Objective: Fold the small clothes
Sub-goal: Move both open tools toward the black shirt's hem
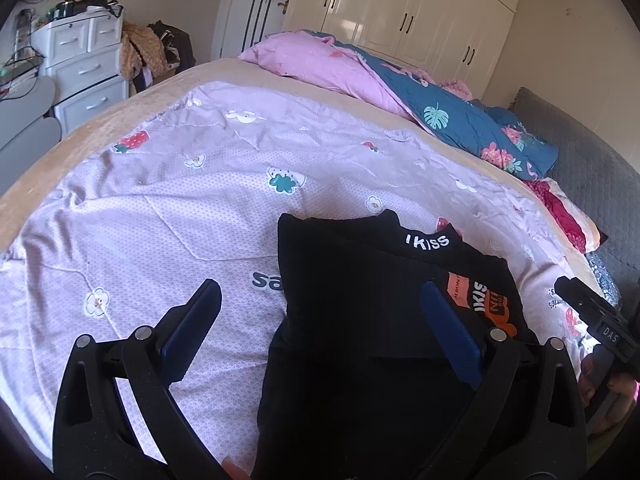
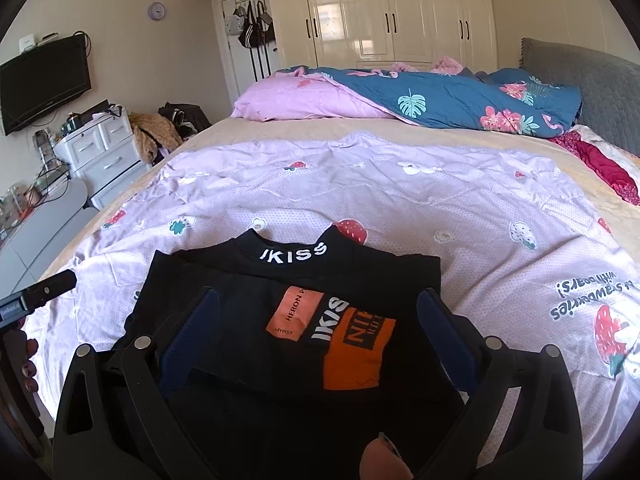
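Lying flat on a bed (image 2: pixel 400 136) is a small black top (image 2: pixel 288 280), its collar, printed with white letters, pointing toward the far pillows. It is resting on a lilac quilt (image 2: pixel 360 184) patterned with strawberries and flowers, probably spread out to give a smooth folding surface. The top's sides are looking already turned inward, since its outline is a narrow rectangle, and an orange patch (image 2: pixel 352 344) is showing on the upper layer.

The right tongs (image 2: pixel 320 328) are hovering low over the middle of the top, spread wide with a blue pad on either side of the orange patch. They are gripping nothing; cloth is only lying between them. This placement is likely lining them up for a further fold.

The left tongs (image 1: pixel 320 320) are likewise standing wide open and holding nothing. They are straddling the top's left edge, one finger over the quilt and the other over black cloth. That is suggesting a readiness to pinch this edge.

Each camera is catching the other tool at its frame edge, so the two are working close together. Beyond the bed, a cream wardrobe (image 2: pixel 392 12) and a white drawer unit (image 2: pixel 104 152) are standing against the walls.
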